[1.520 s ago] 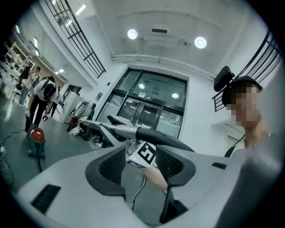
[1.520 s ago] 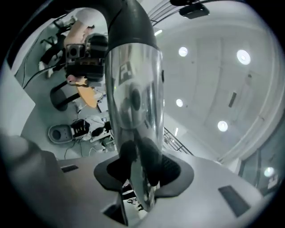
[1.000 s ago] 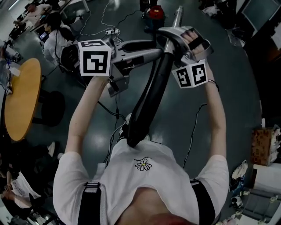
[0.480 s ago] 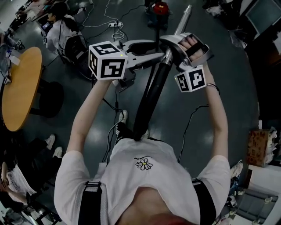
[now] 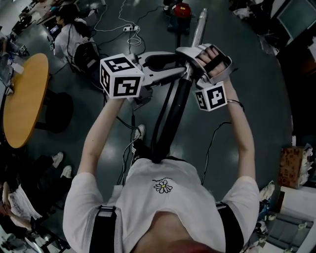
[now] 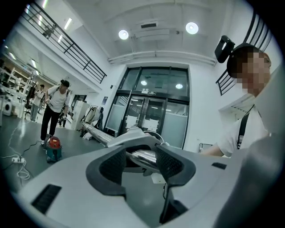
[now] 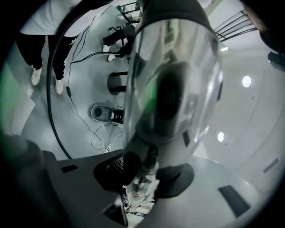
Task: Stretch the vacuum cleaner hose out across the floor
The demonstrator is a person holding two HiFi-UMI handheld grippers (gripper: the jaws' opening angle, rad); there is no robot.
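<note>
Both grippers had dropped a little lower than a second before, and both had rolled a bit. The left gripper was about half open and squeezed the shiny silver metal tube between its dark pads. The right gripper was almost closed, pinching a thin part at the near end of the tube (I could not tell just which part it was). Neither grip had changed.

The thick black hose ran from the two grippers down toward the person's white shirt, held up in the air. The tube pointed away toward the small red vacuum cleaner far off on the dark grey floor.

So I think the hose was on its way down but not yet laid out. It still needed to reach the floor and be pulled long and straight.
</note>
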